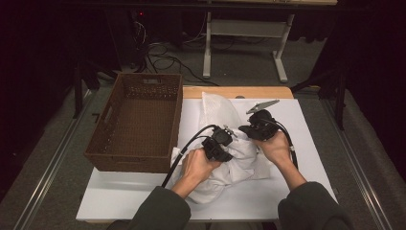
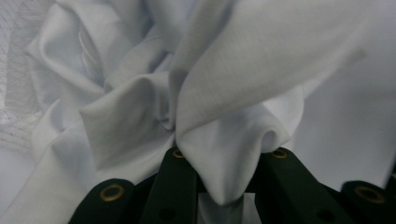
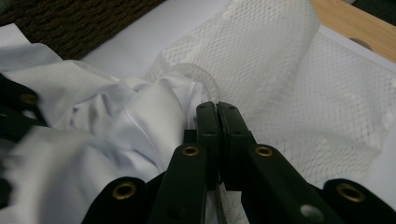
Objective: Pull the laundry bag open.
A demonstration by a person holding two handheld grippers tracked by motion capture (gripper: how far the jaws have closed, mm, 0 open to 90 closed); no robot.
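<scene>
Both forearms come in over the near edge of the table, sleeves dark. The left hand (image 1: 197,165) holds the left gripper (image 1: 225,135) pointing toward the far right corner, its jaws standing apart around a fold of cloth (image 2: 229,172). The right hand (image 1: 276,146) holds the right gripper (image 1: 245,129) pointing left, jaws pressed together on mesh (image 3: 280,88).

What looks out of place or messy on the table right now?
Nothing spilled or damaged. The white garment lies bunched, partly at the mouth of the mesh laundry bag. The wicker basket sits skewed, overhanging the white board's left edge.
</scene>
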